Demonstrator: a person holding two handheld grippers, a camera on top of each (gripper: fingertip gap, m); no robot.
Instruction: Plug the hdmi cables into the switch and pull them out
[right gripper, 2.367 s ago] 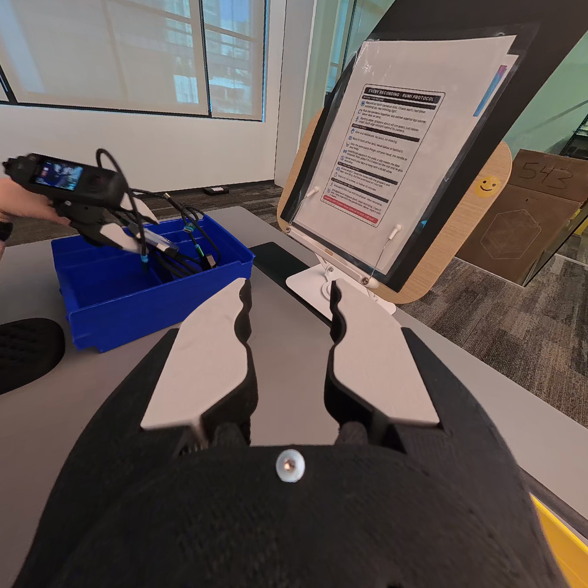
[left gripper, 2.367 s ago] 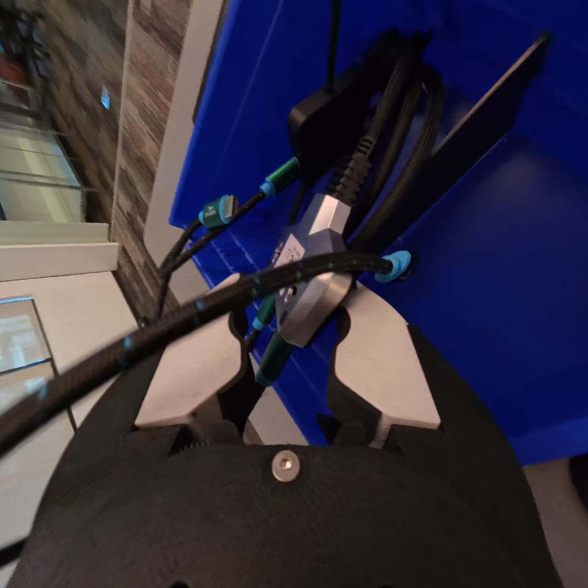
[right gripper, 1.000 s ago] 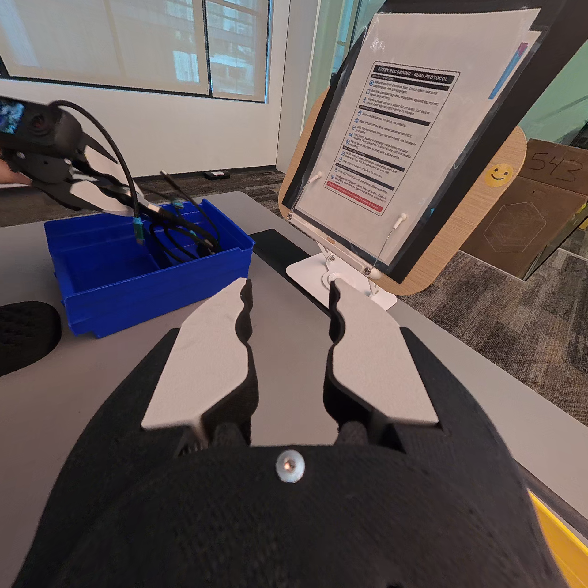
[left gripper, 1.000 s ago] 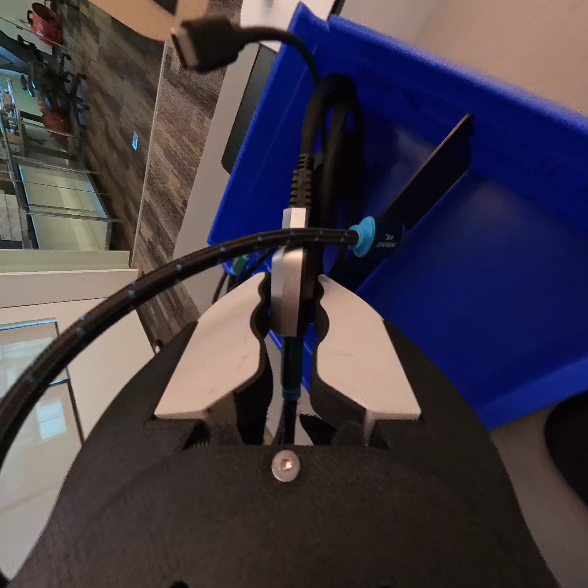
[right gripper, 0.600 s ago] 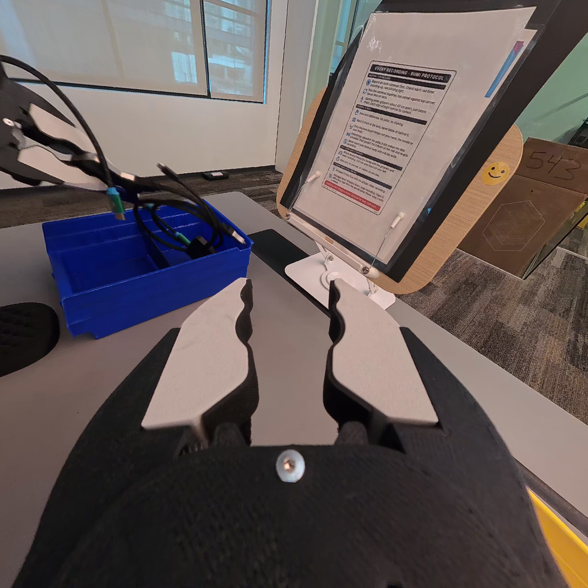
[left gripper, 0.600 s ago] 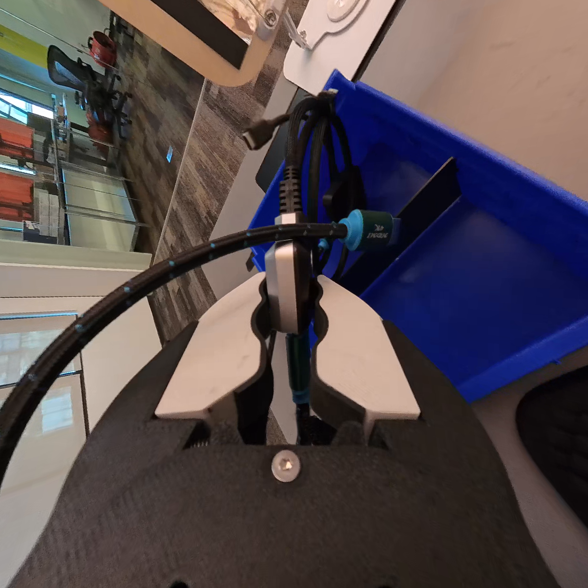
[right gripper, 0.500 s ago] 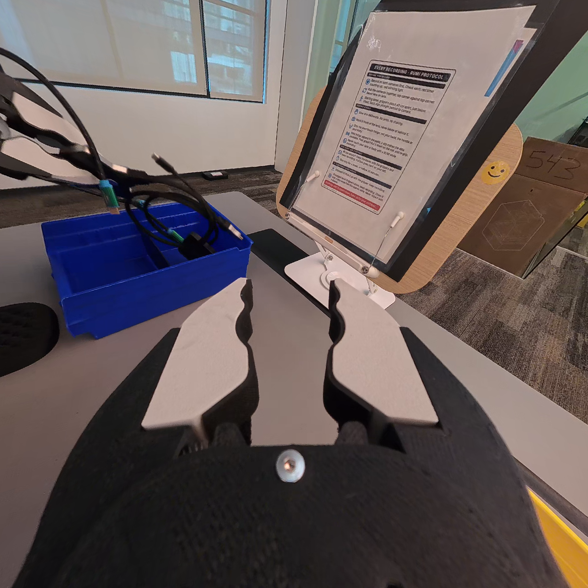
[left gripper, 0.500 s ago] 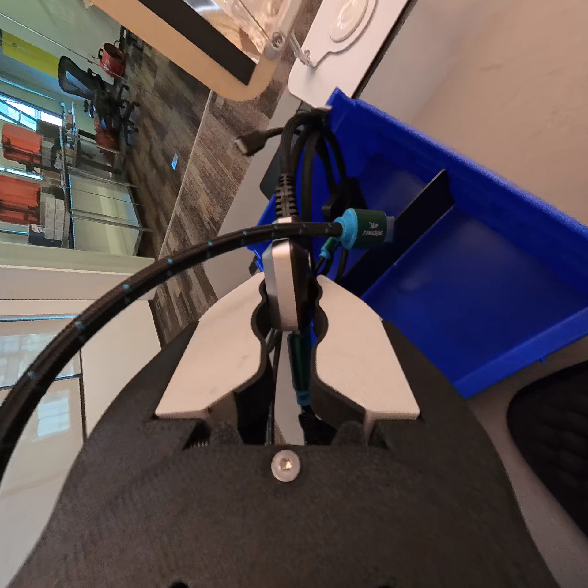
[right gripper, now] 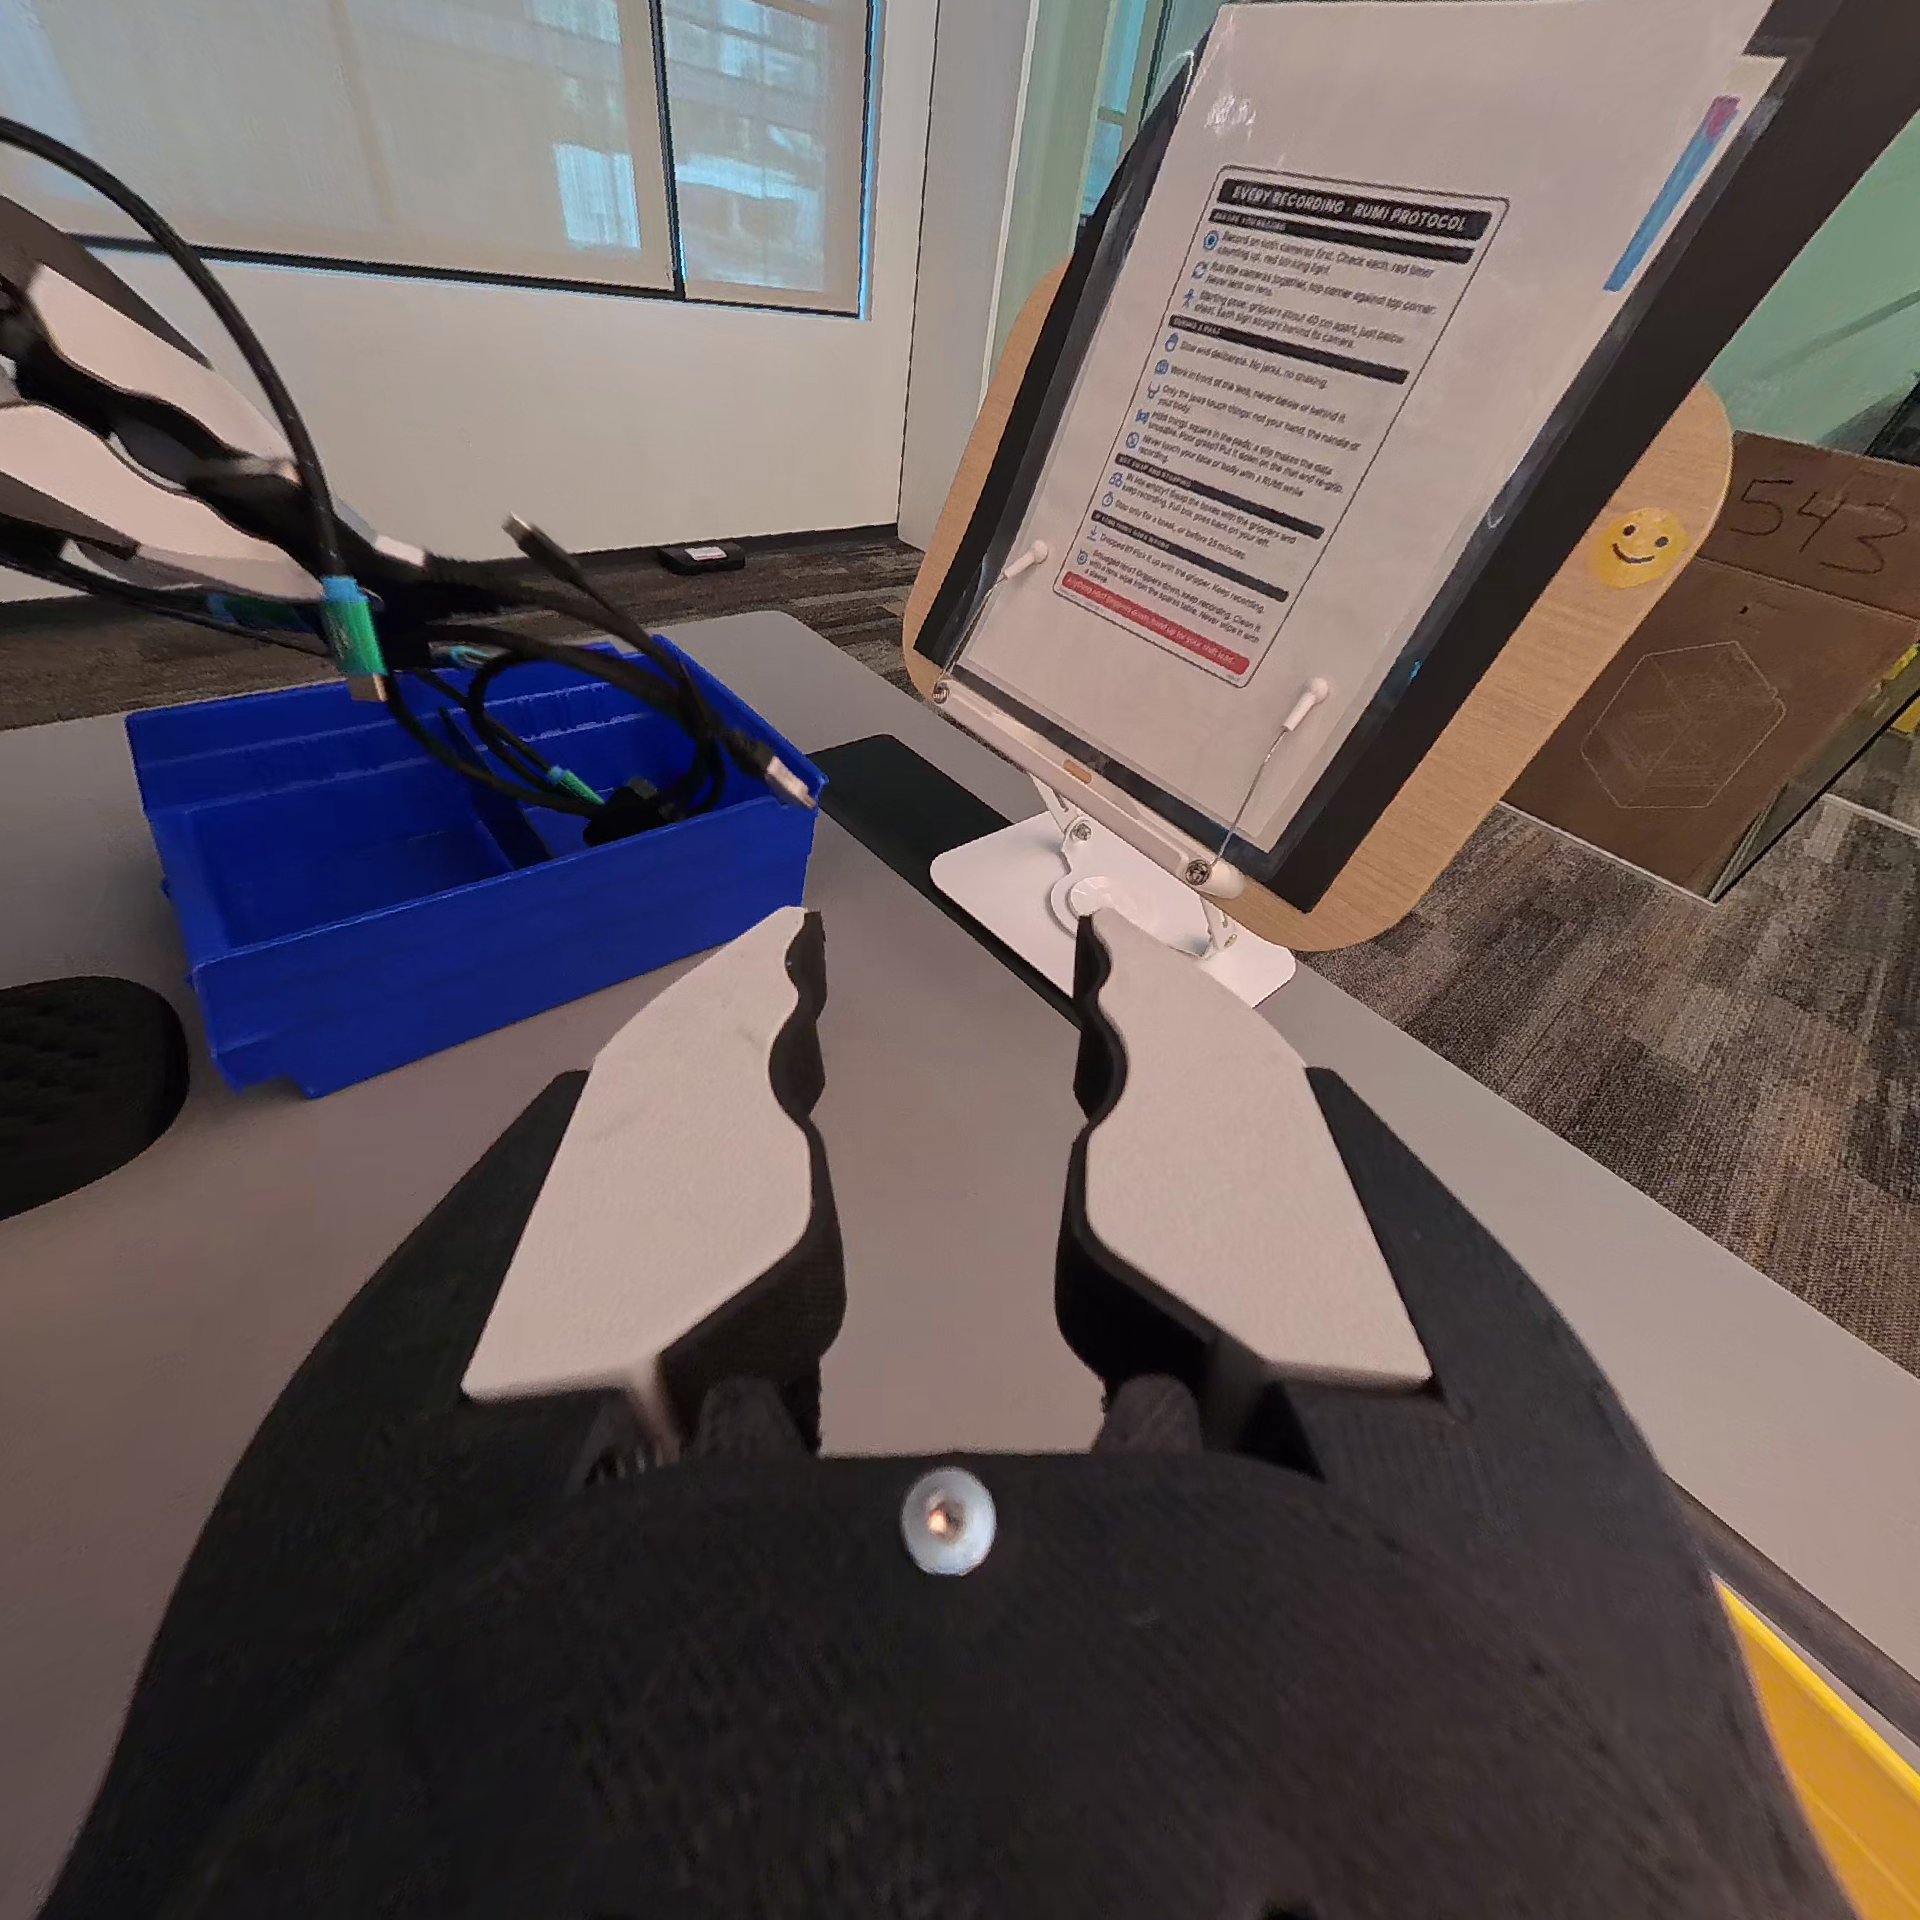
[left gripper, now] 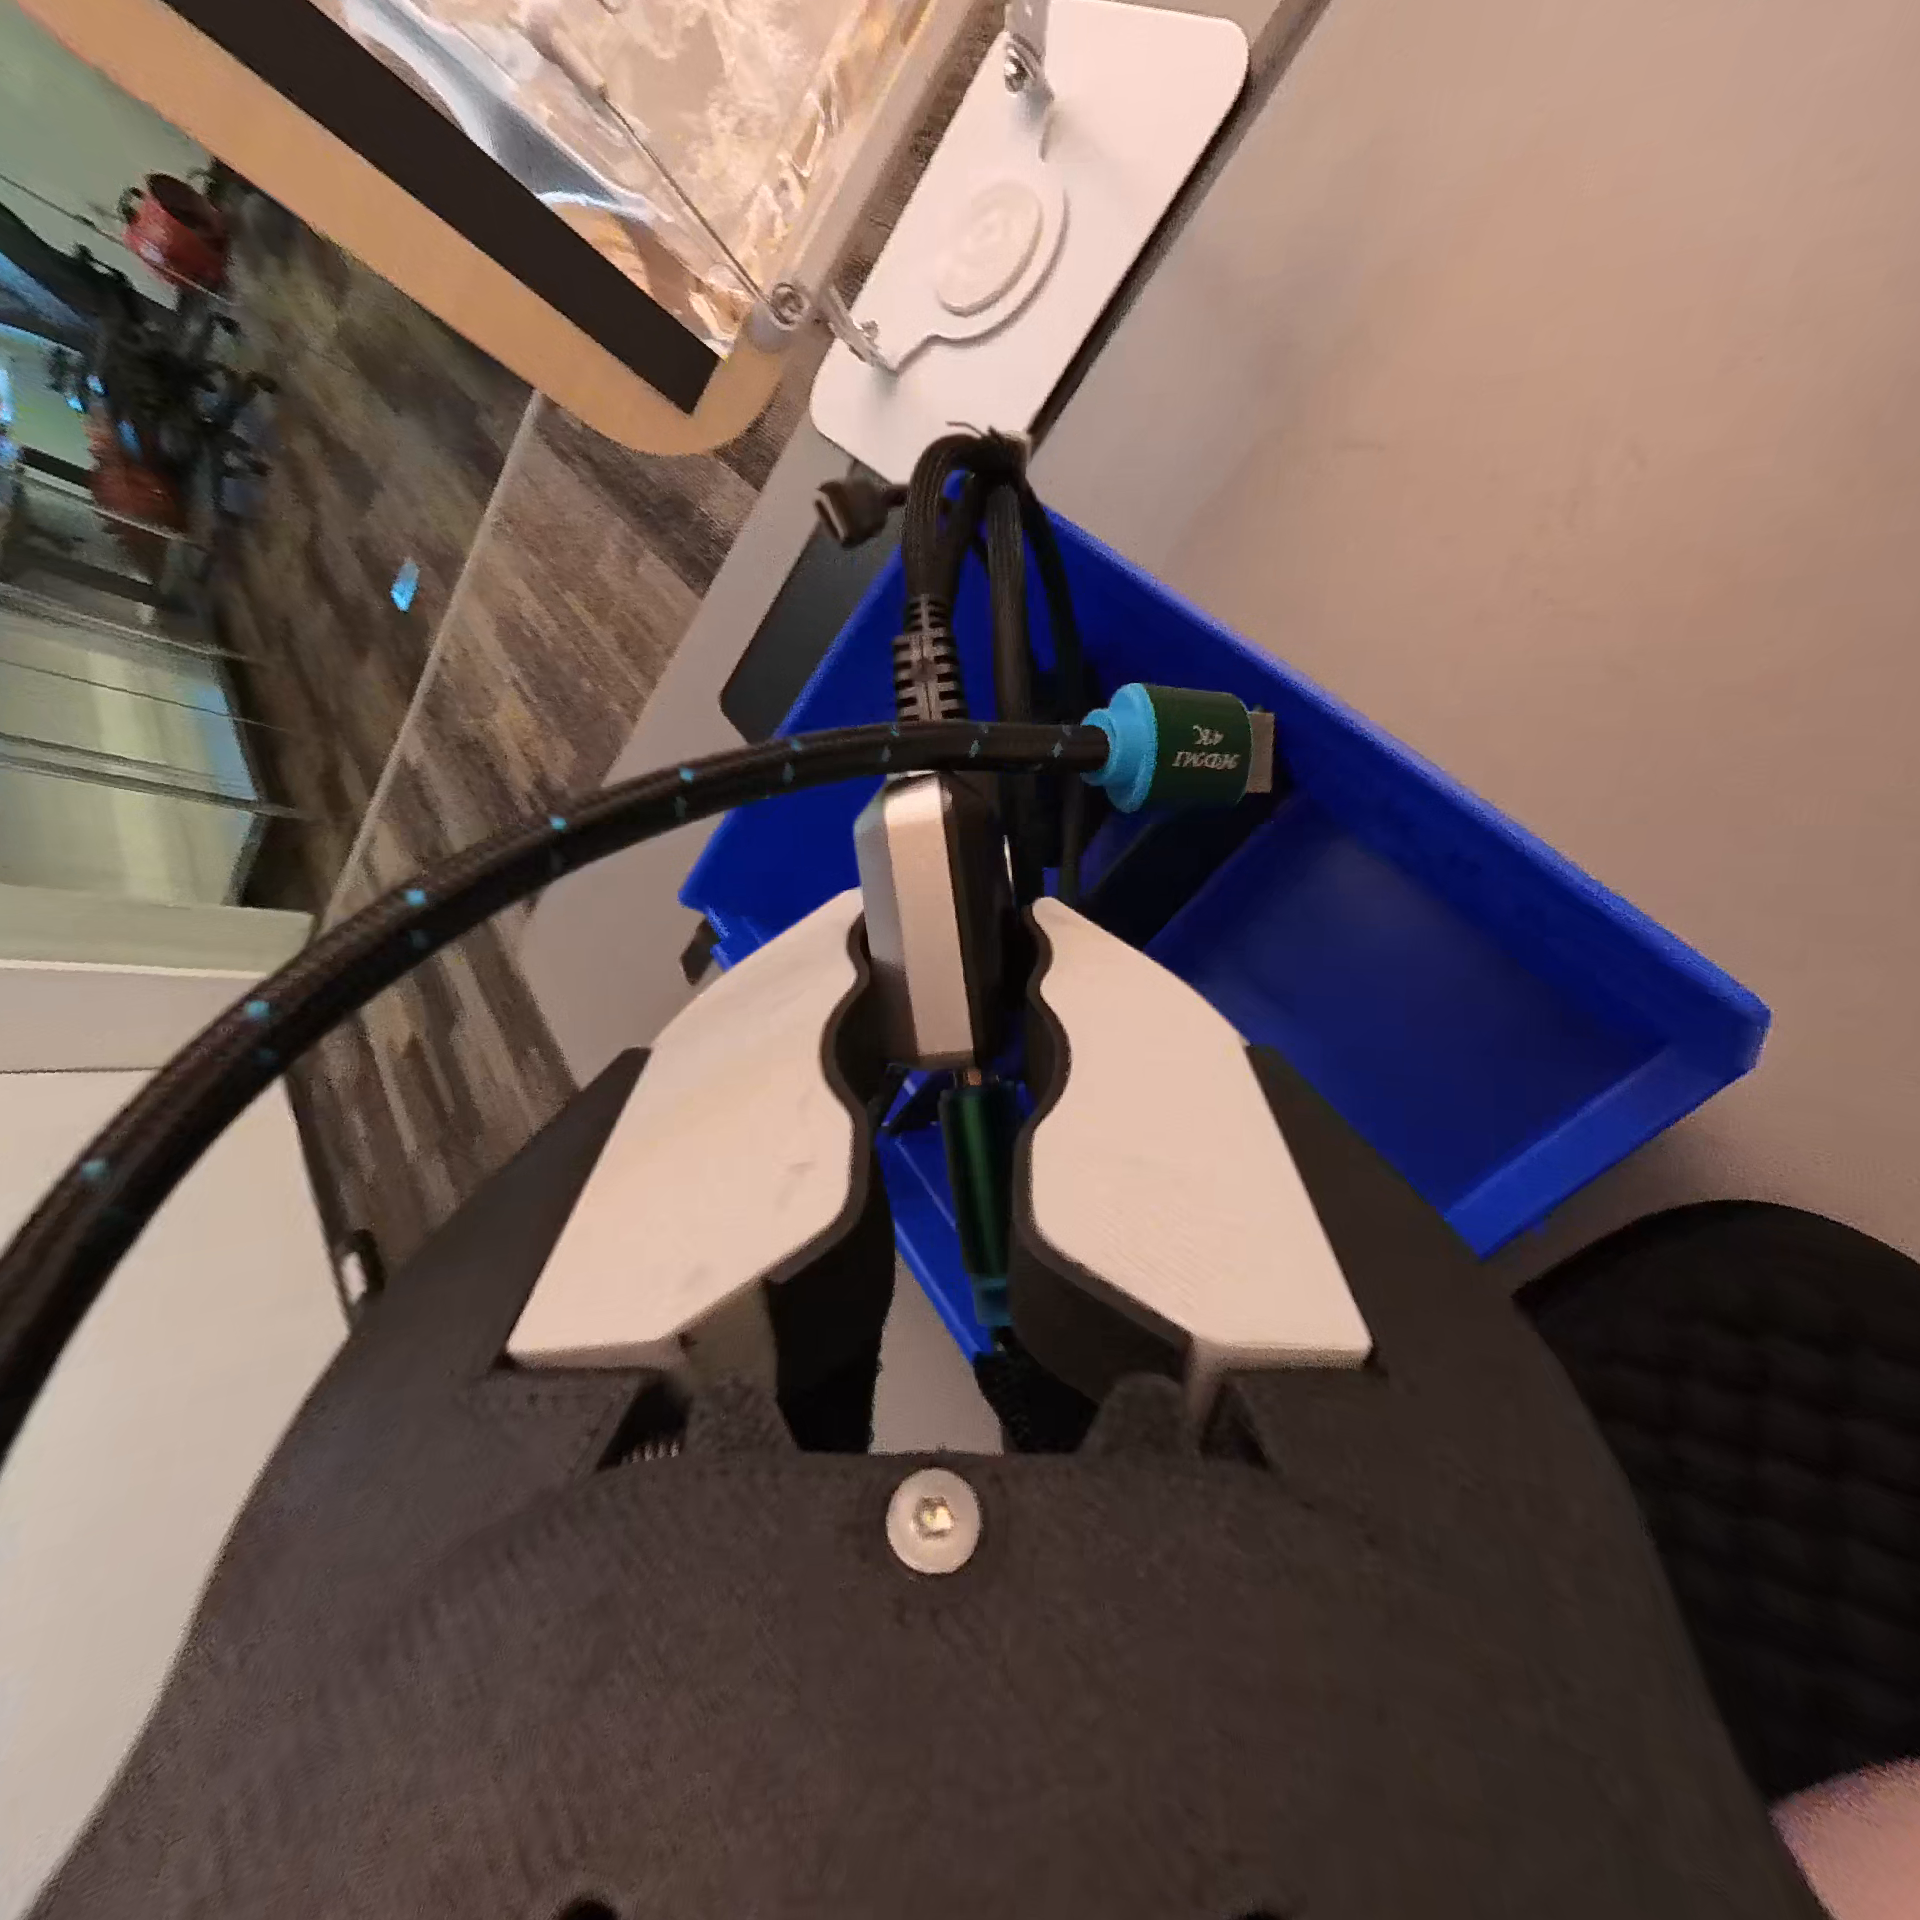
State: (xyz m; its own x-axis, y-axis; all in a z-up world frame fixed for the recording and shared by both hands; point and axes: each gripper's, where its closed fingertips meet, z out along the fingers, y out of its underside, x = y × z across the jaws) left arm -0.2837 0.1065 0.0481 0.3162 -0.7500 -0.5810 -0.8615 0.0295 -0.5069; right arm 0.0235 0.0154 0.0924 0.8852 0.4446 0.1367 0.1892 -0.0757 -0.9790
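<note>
Above blue bin [left gripper: 1455,1039], switch [left gripper: 920,935] gripped.

Small white lettering is showing on the green HDMI plug [left gripper: 1200,746]. A printed sheet [right gripper: 1288,436] of text is standing on the white stand [right gripper: 1117,899]. A handwritten number is showing on the cardboard box [right gripper: 1766,665], beside a smiley sticker [right gripper: 1638,545].

bin [right gripper: 499,935]: blue | switch [left gripper: 920,925]: silver | HDMI plug [left gripper: 1195,746]: green, cyan collar | cable [left gripper: 416,935]: black braid, cyan flecks | counter [right gripper: 935,1091]: grey
</note>
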